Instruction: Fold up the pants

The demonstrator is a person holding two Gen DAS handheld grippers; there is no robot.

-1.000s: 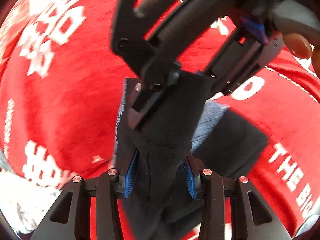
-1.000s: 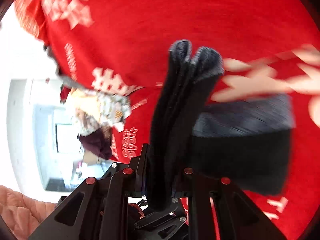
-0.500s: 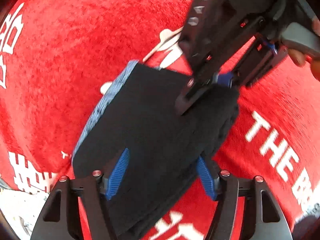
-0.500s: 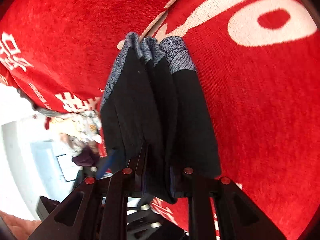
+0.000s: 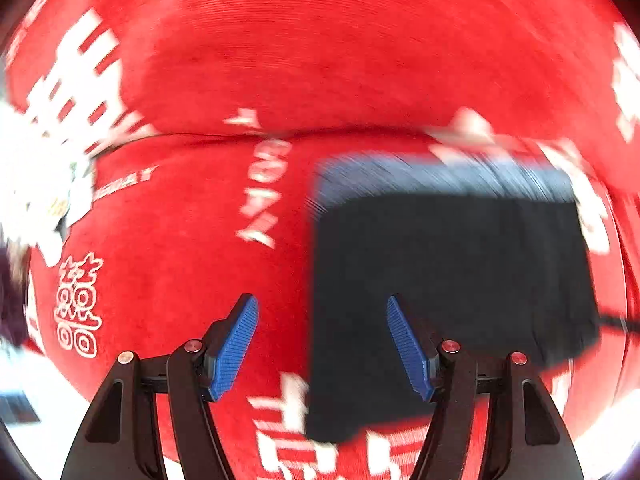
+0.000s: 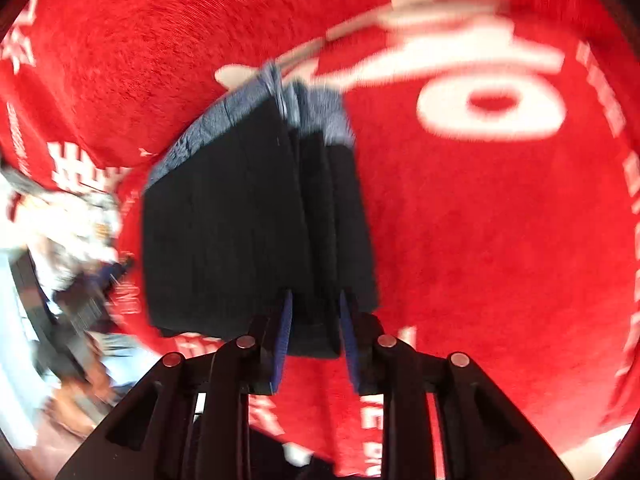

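Pants (image 5: 448, 280): dark, with a grey-blue waistband, already stacked into a compact multi-layer bundle that lies over the red printed cloth (image 5: 320, 60) covering the table. Left tool (image 5: 322, 344): jaws wide apart, blue pads bare, nothing between them; the bundle's near left edge sits just ahead of and partly behind the right-hand finger, whether touching I cannot tell. Right tool (image 6: 314, 320): jaws drawn close, clamped on the near end of the pants (image 6: 256, 220), several layers fanning out beyond the pads (image 6: 284, 332). Both views are motion-blurred, so edges are uncertain. Judgement: folding looks near complete, with set-down and release remaining. Risks: (1) the right grip holds only one end, so the outer layers, visibly splayed, could slide apart and undo the fold if the bundle is swung or dropped from height; (2) the soft cloth underneath could drag and rumple with the pants if they are pulled along it; (3) opening the right tool while the stack is tilted would let it topple open. The free left tool could steady the far side.
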